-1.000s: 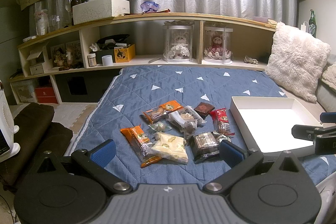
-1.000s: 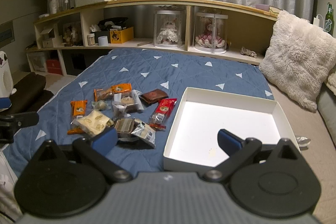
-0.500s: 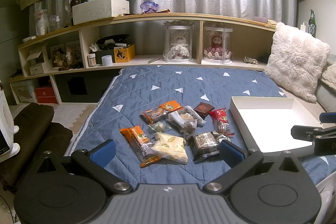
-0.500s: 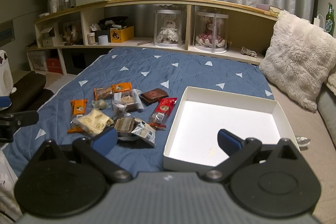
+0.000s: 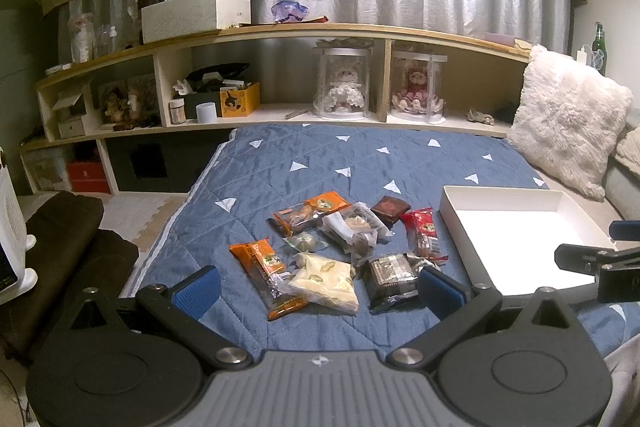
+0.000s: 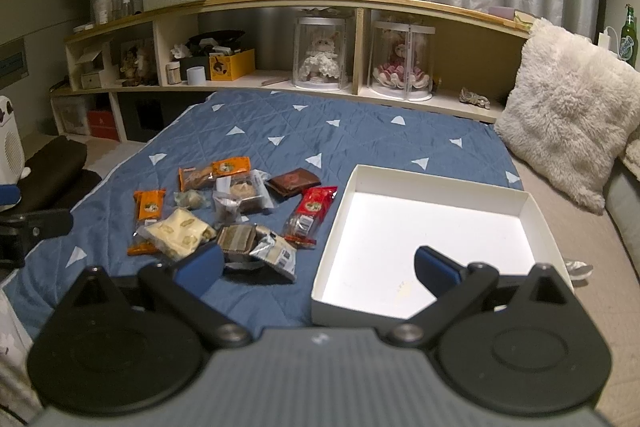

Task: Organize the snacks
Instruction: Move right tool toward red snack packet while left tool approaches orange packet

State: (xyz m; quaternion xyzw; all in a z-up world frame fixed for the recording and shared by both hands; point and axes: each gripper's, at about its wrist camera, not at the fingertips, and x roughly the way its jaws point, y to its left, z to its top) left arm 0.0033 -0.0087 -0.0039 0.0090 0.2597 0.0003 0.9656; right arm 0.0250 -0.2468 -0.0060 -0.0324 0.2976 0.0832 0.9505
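Note:
Several wrapped snacks lie in a heap on the blue quilt: an orange packet, a pale yellow packet, a dark brown packet, a red packet. The same red packet lies just left of a shallow white box, which holds nothing. My left gripper hovers open before the near edge of the heap, holding nothing. My right gripper is open too, straddling the box's near left corner; part of it shows at the left view's right edge.
A wooden shelf with doll cases, boxes and bottles runs along the far side. A fluffy white pillow leans at the right. A white heater and a brown cushion sit off the bed's left edge. The far quilt is bare.
The right gripper has edged slightly forward and lower toward the box. The left gripper and the snacks have hardly moved.

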